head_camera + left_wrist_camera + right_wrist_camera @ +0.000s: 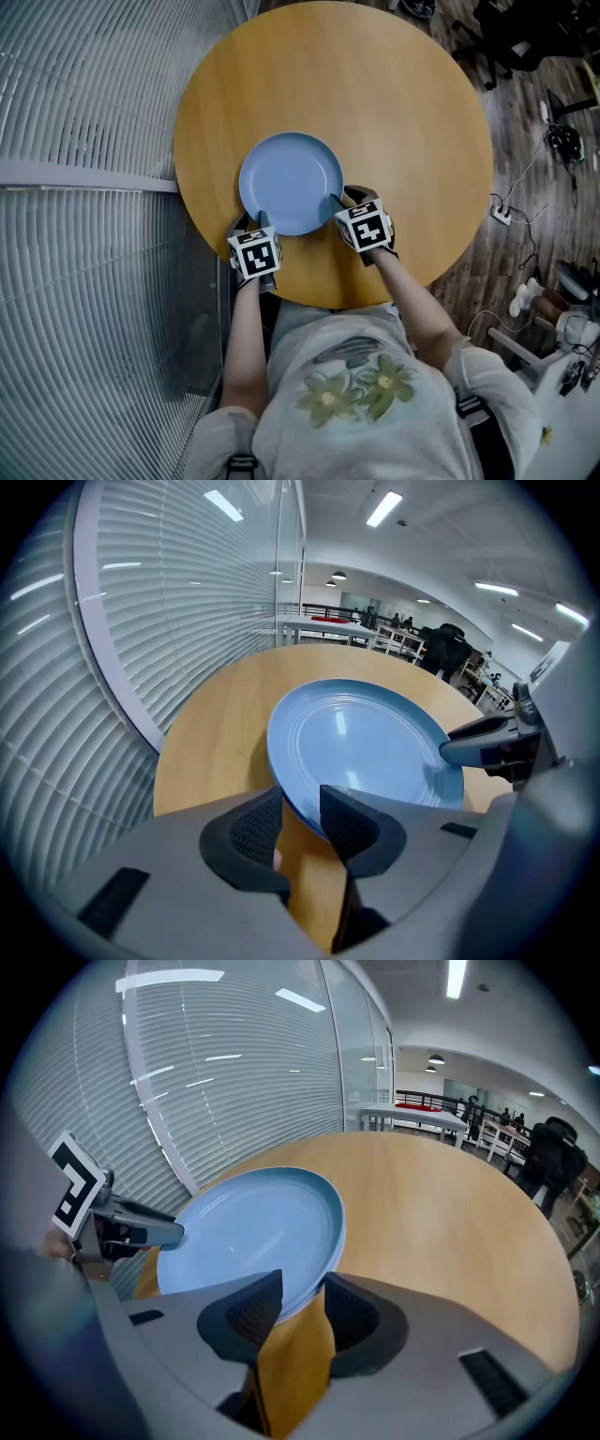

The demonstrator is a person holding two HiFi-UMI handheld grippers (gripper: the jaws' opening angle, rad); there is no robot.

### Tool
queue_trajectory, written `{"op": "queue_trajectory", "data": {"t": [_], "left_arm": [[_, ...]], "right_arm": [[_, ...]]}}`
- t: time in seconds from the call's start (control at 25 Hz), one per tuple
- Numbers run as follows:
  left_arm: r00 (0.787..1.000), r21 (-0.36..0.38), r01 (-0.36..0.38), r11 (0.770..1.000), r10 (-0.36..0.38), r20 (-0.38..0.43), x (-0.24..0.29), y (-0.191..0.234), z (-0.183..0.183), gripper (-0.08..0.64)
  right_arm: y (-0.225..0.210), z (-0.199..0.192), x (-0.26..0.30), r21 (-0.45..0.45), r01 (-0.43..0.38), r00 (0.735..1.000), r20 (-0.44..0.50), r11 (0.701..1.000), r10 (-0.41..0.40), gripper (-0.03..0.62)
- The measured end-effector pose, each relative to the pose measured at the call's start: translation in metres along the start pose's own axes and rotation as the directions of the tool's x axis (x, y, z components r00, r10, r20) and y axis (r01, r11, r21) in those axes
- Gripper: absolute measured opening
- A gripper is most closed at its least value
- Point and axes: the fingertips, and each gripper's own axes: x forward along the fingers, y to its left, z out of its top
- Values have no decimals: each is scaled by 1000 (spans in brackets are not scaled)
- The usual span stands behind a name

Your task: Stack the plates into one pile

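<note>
Plate (292, 178), blue. Sits hollow side up on desk (403, 112), near person's edge; round, so no long axis and no pointing end. Left gripper (300, 794) & right gripper (304, 1279): jaws almost together, each nipping the near rim. No 2nd plate visible, so prob. a late step, settling it. Next asks for level hold, then gentle release.

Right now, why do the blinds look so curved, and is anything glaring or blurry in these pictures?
Head view: the wide lens bows the blinds into arcs; the light is even and the plate looks sharp. Left gripper view: strong fisheye with dark corners, ceiling lights blown white, and a faint pale streak reflected on the plate. Right gripper view: the same fisheye bend, and the plate looks paler here.
</note>
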Motion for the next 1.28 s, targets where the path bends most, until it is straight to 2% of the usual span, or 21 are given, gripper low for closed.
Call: {"op": "queue_trajectory", "data": {"t": [0.32,0.44,0.64,0.72,0.8,1.04,1.16,1.28], "left_arm": [[1000,27,-26,999,26,-12,-9,3,6,137],[998,23,-56,998,56,12,-22,3,11,137],[994,-10,-65,998,66,85,-44,0,22,123],[991,-29,-50,998,53,119,-58,-10,28,86],[986,-37,-31,999,36,164,-73,-22,34,68],[968,-17,28,999,-22,249,-118,-71,40,32],[960,9,62,998,-62,274,-137,-102,40,26],[951,1,115,993,-111,289,-152,-129,36,23]], "right_arm": [[0,7,-8,-16,-12,999,29,1000,13,158],[-4,13,-23,-9,-10,997,70,1000,11,158],[-9,21,-45,-13,-20,989,143,1000,22,146],[-8,25,-60,-27,-38,979,198,999,43,97],[-5,27,-76,-41,-68,967,243,997,76,74],[9,25,-132,-158,-148,930,314,976,191,54],[11,23,-157,-210,-171,920,317,963,232,49],[13,22,-179,-247,-181,912,321,952,257,48]]}}
